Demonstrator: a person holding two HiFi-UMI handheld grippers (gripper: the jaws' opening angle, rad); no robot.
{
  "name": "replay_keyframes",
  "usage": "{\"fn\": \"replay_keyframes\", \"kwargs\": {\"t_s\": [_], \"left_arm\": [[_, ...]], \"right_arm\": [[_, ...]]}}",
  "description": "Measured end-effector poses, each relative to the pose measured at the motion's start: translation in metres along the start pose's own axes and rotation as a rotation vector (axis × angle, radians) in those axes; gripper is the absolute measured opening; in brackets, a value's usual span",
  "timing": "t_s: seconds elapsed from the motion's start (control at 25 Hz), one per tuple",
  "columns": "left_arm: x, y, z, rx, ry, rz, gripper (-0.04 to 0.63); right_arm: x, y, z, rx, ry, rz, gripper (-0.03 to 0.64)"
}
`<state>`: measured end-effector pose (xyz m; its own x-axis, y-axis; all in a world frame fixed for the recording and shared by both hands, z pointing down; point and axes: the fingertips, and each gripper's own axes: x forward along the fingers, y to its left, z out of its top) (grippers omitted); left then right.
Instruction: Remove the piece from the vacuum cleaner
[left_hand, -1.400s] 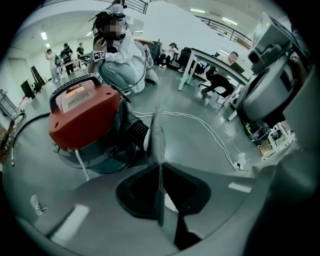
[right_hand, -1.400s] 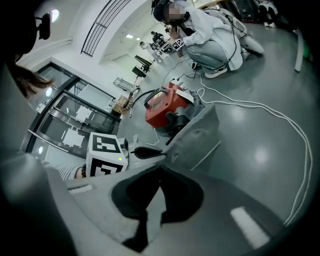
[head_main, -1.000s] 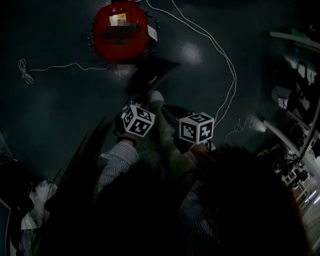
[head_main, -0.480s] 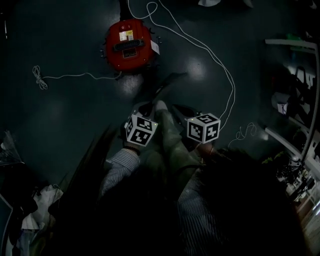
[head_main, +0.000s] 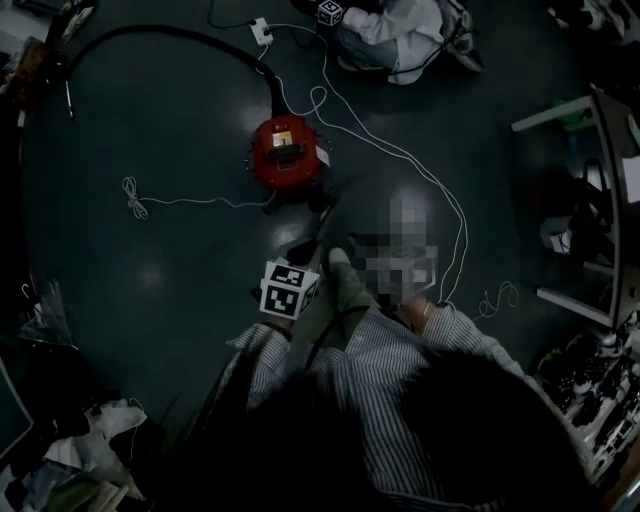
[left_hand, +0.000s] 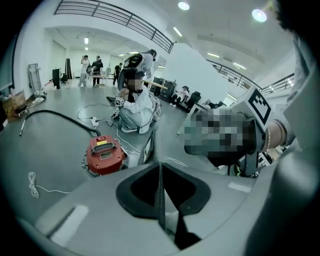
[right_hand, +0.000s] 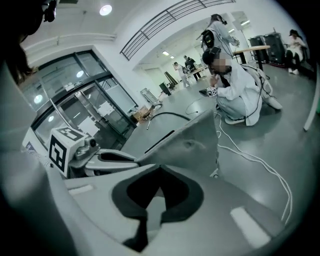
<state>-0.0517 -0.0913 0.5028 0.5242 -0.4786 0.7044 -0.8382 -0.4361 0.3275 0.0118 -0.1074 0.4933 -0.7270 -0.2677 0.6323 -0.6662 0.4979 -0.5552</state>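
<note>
You are pinching the gray piece (right_hand: 190, 142) in the jaws of your left gripper (left_hand: 160, 195) and right gripper (right_hand: 157, 192), its long axis pointing away toward the red vacuum cleaner (head_main: 288, 152), well apart.

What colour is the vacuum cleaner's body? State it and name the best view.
The vacuum cleaner is red, clearest in the left gripper view.

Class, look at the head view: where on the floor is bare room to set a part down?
Free: the dark floor between the black hose and the coiled white cord, left of the red round vacuum cleaner. Crowded: the metal shelves at right and clutter lower left.
</note>
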Motion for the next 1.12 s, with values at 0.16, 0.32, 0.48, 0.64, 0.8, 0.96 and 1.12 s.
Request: {"fn": "replay_keyframes", "kwargs": {"t_s": [0.16,0.32,0.48,0.64,0.8,0.96,1.12], "left_arm": [[-0.043,-0.007,0.017,-0.043,-0.061,0.026,0.026],[-0.066,-0.012,0.031,-0.083,-0.118,0.042,0.026],[-0.077,-0.016,0.031,-0.103,-0.158,0.036,0.026],[-0.087,-0.013,0.028,-0.118,-0.169,0.038,0.026],[-0.091,-0.008,0.030,-0.113,-0.169,0.045,0.026],[-0.091,-0.003,0.036,-0.112,-0.170,0.049,0.026],[-0.090,0.001,0.041,-0.119,-0.172,0.049,0.026]], "right_arm": [[-0.020,0.032,0.012,-0.022,-0.048,0.023,0.002],[-0.029,0.051,0.028,-0.040,-0.092,0.035,0.002],[-0.029,0.061,0.041,-0.089,-0.102,0.054,0.002],[-0.031,0.065,0.050,-0.096,-0.111,0.060,0.002],[-0.029,0.065,0.053,-0.101,-0.108,0.054,0.002],[-0.026,0.066,0.059,-0.108,-0.104,0.058,0.002],[-0.024,0.066,0.063,-0.113,-0.095,0.064,0.002]]}}
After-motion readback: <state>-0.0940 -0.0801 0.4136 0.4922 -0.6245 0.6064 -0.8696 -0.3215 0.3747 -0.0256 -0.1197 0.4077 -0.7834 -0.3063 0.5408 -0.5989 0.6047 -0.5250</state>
